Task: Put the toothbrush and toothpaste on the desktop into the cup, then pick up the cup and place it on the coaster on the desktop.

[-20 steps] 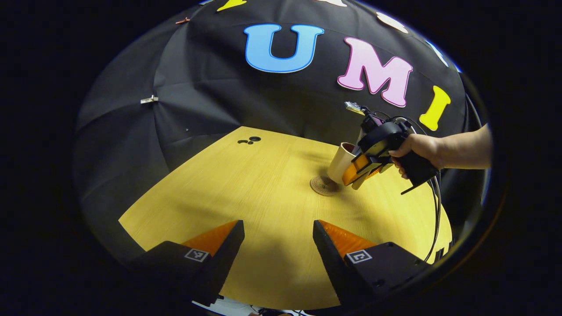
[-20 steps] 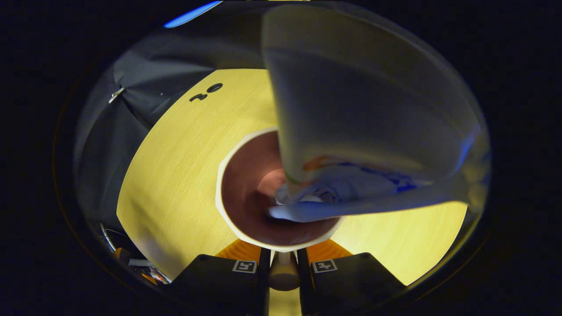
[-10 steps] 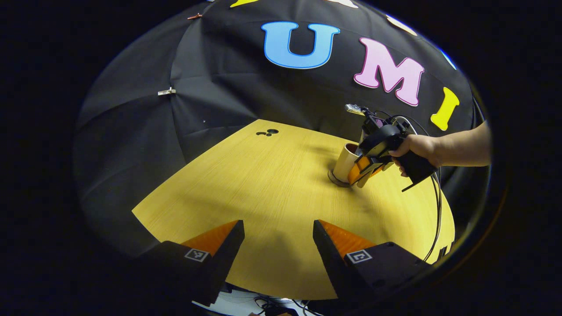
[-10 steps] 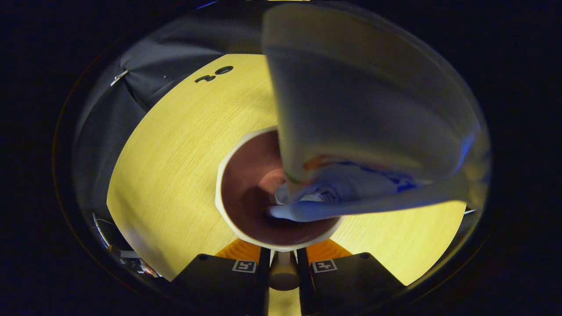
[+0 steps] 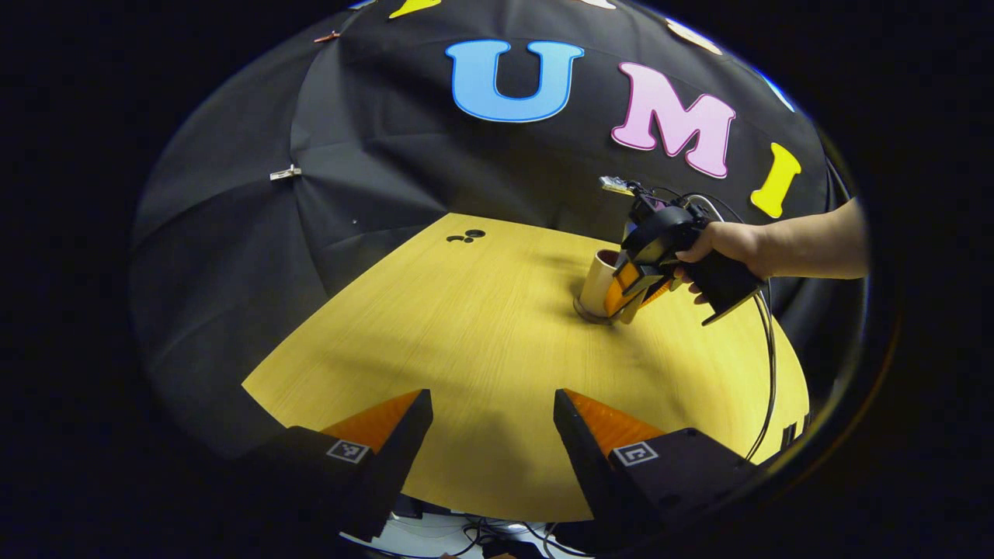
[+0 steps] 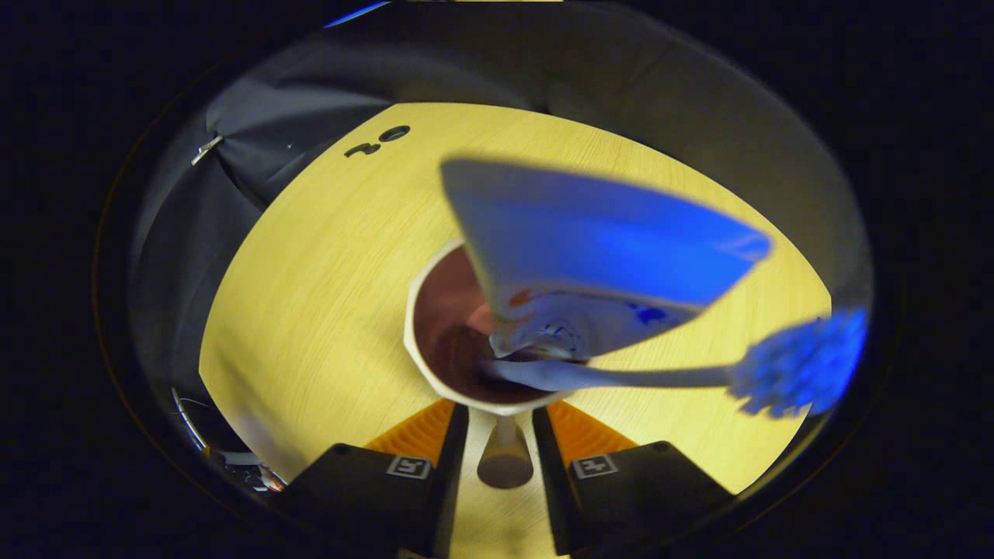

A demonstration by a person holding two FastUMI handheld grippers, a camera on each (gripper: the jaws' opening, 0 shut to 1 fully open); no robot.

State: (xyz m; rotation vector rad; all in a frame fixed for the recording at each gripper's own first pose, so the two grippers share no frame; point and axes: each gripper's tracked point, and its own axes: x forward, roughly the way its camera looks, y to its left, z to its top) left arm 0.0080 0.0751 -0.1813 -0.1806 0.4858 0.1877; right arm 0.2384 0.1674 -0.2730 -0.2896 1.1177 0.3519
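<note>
On the coaster (image 5: 588, 314), toward the far right part of the worktop (image 5: 466, 349), the cup (image 5: 598, 281) has been set down upright; a second ago it was held tilted above the coaster, which then lay uncovered. In the right gripper view the fingers of the right claw (image 6: 501, 423) have been parted from the cup's wall, where they were clamped close at its rim half a second ago, and the camera has been drawn back, so the claw is released. The placing is judged done, with only the withdrawal left. The left claw (image 5: 493, 435) is held wide apart and empty above the near edge of the worktop.

The cup is seen as cream outside and reddish-brown inside. The toothpaste (image 6: 598, 248), a white and blue tube, is leaned out of it, and the toothbrush (image 6: 660, 376) is angled over the rim with its blue bristles (image 6: 800, 373) outside. The load is judged top-heavy, so a nudge during retreat could tip it.
</note>
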